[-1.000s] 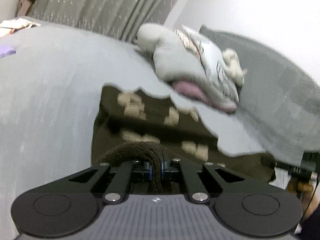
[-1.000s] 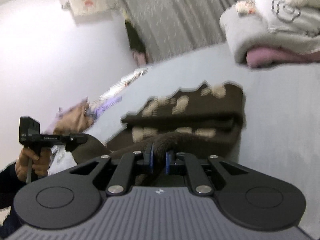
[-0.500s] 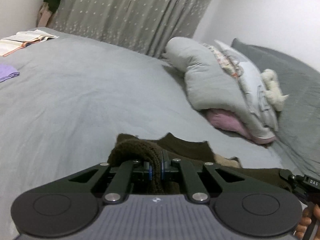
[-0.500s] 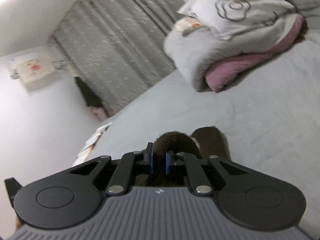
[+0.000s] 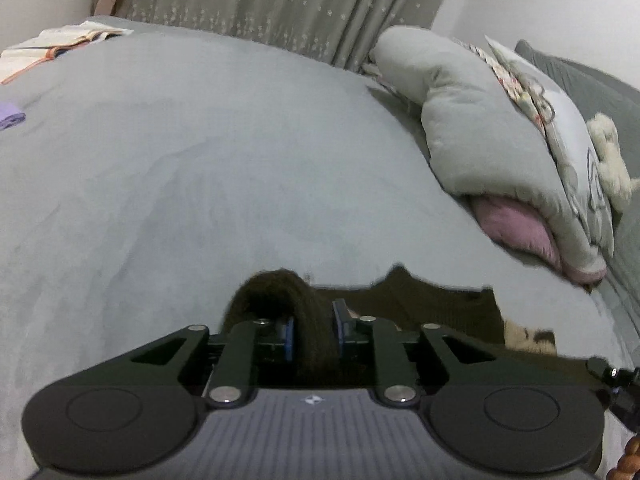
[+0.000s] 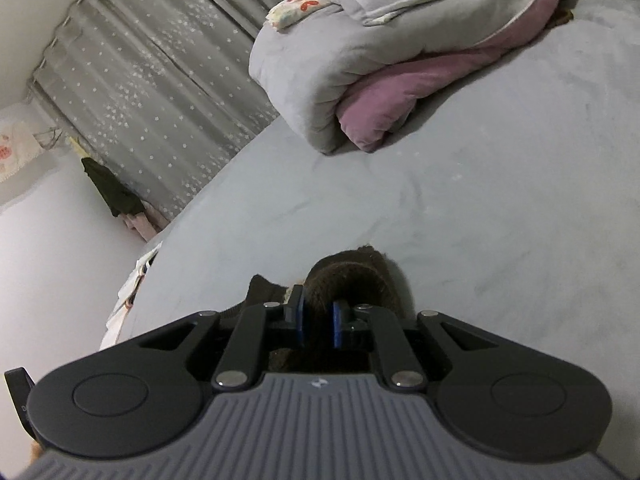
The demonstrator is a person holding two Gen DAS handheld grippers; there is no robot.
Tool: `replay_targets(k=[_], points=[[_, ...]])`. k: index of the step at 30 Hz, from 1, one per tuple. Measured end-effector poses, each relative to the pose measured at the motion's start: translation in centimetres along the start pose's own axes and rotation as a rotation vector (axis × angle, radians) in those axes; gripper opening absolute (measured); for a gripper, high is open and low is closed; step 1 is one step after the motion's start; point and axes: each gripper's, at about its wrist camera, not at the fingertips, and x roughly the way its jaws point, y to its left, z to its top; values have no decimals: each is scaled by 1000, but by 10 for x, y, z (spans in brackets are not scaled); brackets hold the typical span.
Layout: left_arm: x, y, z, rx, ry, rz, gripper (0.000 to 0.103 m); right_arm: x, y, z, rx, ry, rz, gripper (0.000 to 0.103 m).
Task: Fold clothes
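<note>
Left gripper (image 5: 313, 328) jaws opening around the brown sweater (image 5: 432, 300) (bunched); right gripper (image 6: 318, 322) jaws clamp its edge.

The brown sweater (image 5: 432, 304) mostly hides behind the left gripper (image 5: 313, 330); its pattern is barely visible. A purple cloth (image 5: 10, 118) and a book (image 5: 52, 42) are cut off at the left edge.

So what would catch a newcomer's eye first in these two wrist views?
The dark brown knit garment bunched between the left gripper, whose jaws are opening, and likewise pinched in the right gripper. Beyond lies a wide grey bed, with a rolled grey and pink duvet heaped at its far side.
</note>
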Motion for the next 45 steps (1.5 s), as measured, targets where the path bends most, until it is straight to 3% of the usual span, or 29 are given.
replay_targets(k=[5, 9, 13, 14, 15, 16, 17, 19, 20, 22, 23, 26, 28, 30, 31, 32, 33, 34, 35, 37, 41, 45], points=[[17, 3, 20, -33, 31, -11, 23, 17, 1, 7, 27, -29, 23, 15], [38, 18, 34, -136, 100, -57, 23, 29, -4, 12, 75, -39, 10, 18], [47, 37, 47, -208, 133, -123, 29, 33, -3, 19, 28, -28, 3, 23], [46, 39, 48, -208, 120, -121, 34, 30, -5, 21, 43, -28, 33, 29], [44, 39, 50, -202, 103, -106, 56, 30, -7, 22, 53, -29, 43, 34], [39, 39, 51, -181, 65, -65, 74, 24, -17, 30, 142, -43, 117, 45], [33, 39, 54, -143, 13, -16, 77, 20, -24, 32, 196, -71, 141, 64], [29, 38, 55, -109, -12, 3, 77, 10, -27, 36, 203, -138, 79, 73], [27, 38, 54, -97, -11, -1, 77, 5, -23, 39, 130, -158, -18, 73], [22, 36, 48, -39, -11, -17, 77, 3, -14, 40, -23, -164, -128, 73], [19, 33, 43, 11, -13, -27, 77, 3, -13, 40, -41, -165, -135, 73], [17, 20, 30, 156, -19, -40, 78, 8, 5, 33, -304, -149, -189, 73], [22, 9, 24, 232, -8, -50, 78, 20, 22, 24, -509, -77, -179, 73], [30, 1, 19, 281, 25, -59, 78, 26, 28, 20, -572, -50, -181, 73], [34, -2, 17, 303, 41, -59, 77, 32, 31, 18, -599, -27, -173, 72], [40, -6, 15, 333, 59, -51, 75, 38, 34, 16, -627, -3, -165, 63], [47, -10, 13, 364, 77, -35, 61, 43, 38, 14, -654, 20, -157, 52], [53, -11, 12, 377, 98, -26, 42, 51, 39, 12, -678, 60, -150, 22], [57, -12, 10, 387, 120, -17, 41, 58, 41, 9, -702, 99, -144, 15], [60, -15, 9, 419, 113, 3, 16, 64, 49, 0, -775, 123, -150, 12], [58, -22, 8, 456, 71, 39, 10, 55, 51, 8, -761, 80, -156, 10], [54, -16, 19, 372, 19, 10, 9, 43, 46, 20, -705, 5, -152, 10]])
